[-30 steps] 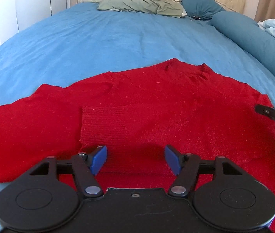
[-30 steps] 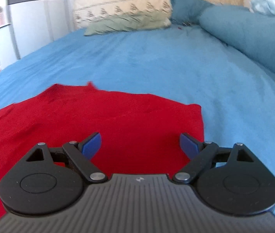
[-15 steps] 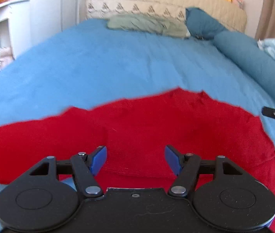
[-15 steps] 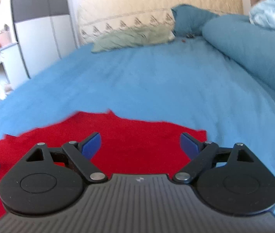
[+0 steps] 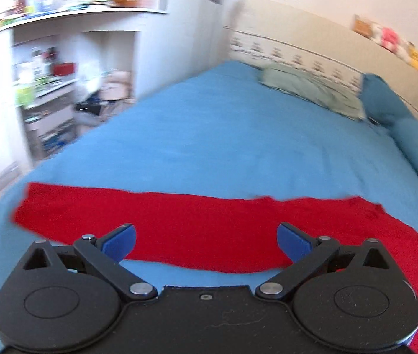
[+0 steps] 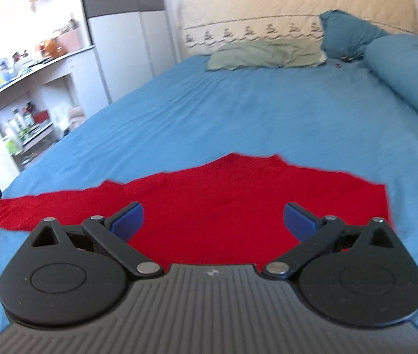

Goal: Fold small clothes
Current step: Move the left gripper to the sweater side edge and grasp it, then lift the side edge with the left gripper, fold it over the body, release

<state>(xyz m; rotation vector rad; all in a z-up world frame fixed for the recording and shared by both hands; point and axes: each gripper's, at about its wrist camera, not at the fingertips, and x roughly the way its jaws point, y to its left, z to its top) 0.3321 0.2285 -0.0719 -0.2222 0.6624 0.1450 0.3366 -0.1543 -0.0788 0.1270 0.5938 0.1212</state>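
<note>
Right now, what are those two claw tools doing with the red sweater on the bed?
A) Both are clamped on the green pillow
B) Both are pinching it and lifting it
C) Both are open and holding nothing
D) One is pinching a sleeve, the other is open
C. The left gripper and right gripper both show blue pads spread wide apart with nothing between them, while the red sweater lies flat on the blue bedspread.

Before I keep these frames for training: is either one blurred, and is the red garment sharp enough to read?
Left wrist view: motion blur smears the shelves and headboard; the red garment has soft edges and no visible weave. Right wrist view: steadier, garment outline clearer, background mildly soft; the fisheye bends the bed edges in both.
</note>
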